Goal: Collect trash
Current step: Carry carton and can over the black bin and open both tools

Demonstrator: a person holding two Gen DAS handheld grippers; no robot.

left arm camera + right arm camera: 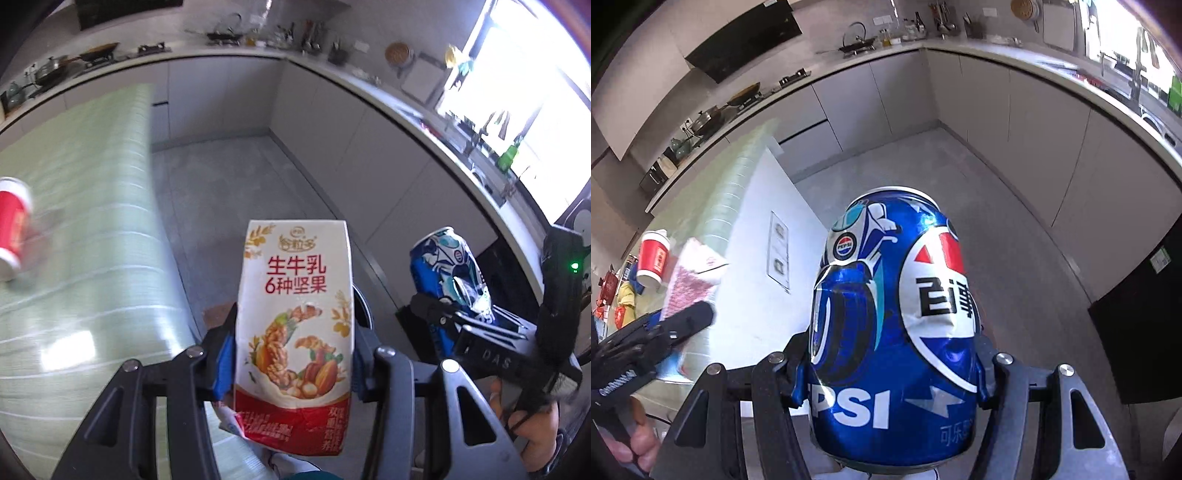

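Kitchen setting: grey cabinets run under a pale L-shaped counter (1015,61) that carries a stove with pans, utensils and, at the bright window, more clutter; a grey floor (236,184) lies between the cabinets and a table under a pale green cloth (85,206). Left gripper (293,354): its fingers are closed on the lower half of an upright milk carton (295,325), printed with nuts and red Chinese characters, held in the air clear of the table. Right gripper (890,369): its fingers clamp a dented blue Pepsi can (894,317) near its base, also lifted, with the floor behind it. Each gripper shows in the other's view, side by side, the can to the right of the carton. Progress, judged from this moment: two pieces of trash are picked up but not yet deposited; no bin is visible in either view, so where they go cannot be told. One red paper cup (13,225) with a white rim remains standing on the green cloth, blurred, well apart from both grippers, and probably remains to be collected.
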